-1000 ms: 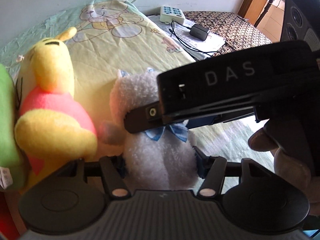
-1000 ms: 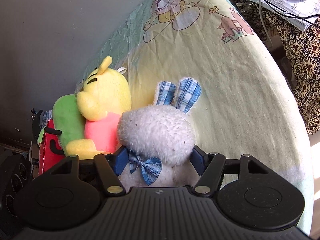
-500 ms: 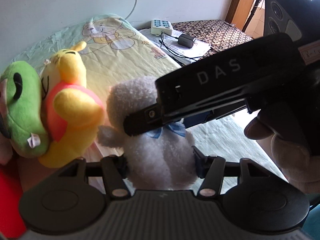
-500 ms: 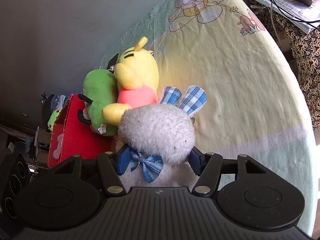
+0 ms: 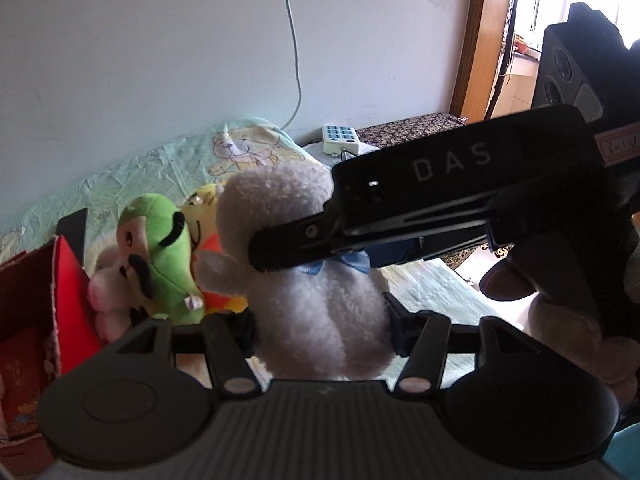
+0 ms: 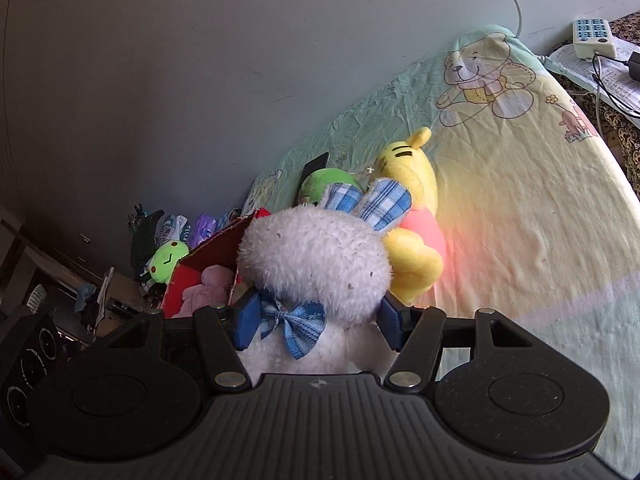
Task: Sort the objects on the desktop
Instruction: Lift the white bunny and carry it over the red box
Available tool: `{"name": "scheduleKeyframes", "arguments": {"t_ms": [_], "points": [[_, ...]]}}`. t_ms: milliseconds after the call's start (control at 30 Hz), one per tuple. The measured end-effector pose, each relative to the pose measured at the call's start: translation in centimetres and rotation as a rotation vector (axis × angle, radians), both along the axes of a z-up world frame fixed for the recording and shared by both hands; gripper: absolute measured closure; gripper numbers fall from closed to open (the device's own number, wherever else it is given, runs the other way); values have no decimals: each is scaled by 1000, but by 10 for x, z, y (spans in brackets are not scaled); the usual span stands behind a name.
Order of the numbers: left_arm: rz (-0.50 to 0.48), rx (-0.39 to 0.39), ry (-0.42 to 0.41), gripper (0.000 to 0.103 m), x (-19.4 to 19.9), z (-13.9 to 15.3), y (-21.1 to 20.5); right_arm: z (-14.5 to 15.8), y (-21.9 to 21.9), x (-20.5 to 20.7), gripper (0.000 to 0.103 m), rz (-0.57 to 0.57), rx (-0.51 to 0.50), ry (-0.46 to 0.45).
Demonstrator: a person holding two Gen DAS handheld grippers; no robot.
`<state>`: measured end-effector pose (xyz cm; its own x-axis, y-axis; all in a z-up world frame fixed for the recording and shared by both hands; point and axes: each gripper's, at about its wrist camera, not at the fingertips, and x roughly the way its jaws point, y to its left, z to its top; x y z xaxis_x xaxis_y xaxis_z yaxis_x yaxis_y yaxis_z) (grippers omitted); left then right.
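Held object: white plush rabbit (image 6: 316,264) with blue checked ears and a blue bow tie (image 6: 294,320), carried in the air above the bed (image 6: 520,220), upright, head uppermost

Right tool (image 6: 316,322): blue pads pressed into the rabbit's neck from both sides, just under the head; closed on the toy as far as the plush allows

Left tool (image 5: 322,320): fingers against both flanks of the rabbit's body, below the right tool; also closed on the toy, so both tools share one load

Right tool in the left view: the black body marked DAS (image 5: 452,192) crosses in front of the rabbit's neck; a hand (image 5: 552,292) holds its grip at right

Likely destination: red cardboard box (image 6: 208,264), open-topped, standing at the left end of the bed, with a pink plush (image 6: 208,284) already inside

Deciding relation: the box lies to the left of and below the rabbit in both views; the left tool sits on the nearer side, and the rabbit's long axis is vertical, so it would enter feet first

Obstacles on the way: green plush (image 5: 160,256) and yellow bear in a red shirt (image 6: 412,216) lie on the bed between the rabbit and the box rim

Judgement: transport phase; release not yet due
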<state>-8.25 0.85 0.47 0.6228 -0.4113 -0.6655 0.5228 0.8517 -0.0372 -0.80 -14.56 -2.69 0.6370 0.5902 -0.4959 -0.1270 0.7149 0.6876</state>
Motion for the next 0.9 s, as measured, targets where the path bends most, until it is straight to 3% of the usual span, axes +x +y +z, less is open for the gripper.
{"name": "scheduleKeyframes", "arguments": {"t_ms": [267, 567, 900], "points": [[108, -9, -63, 43, -14, 26, 91, 21, 86, 15, 40, 84, 12, -79], [211, -3, -101, 43, -15, 32, 179, 28, 178, 35, 40, 153, 18, -133], [238, 42, -102, 43, 2, 25, 240, 19, 231, 53, 40, 158, 11, -128]]}}
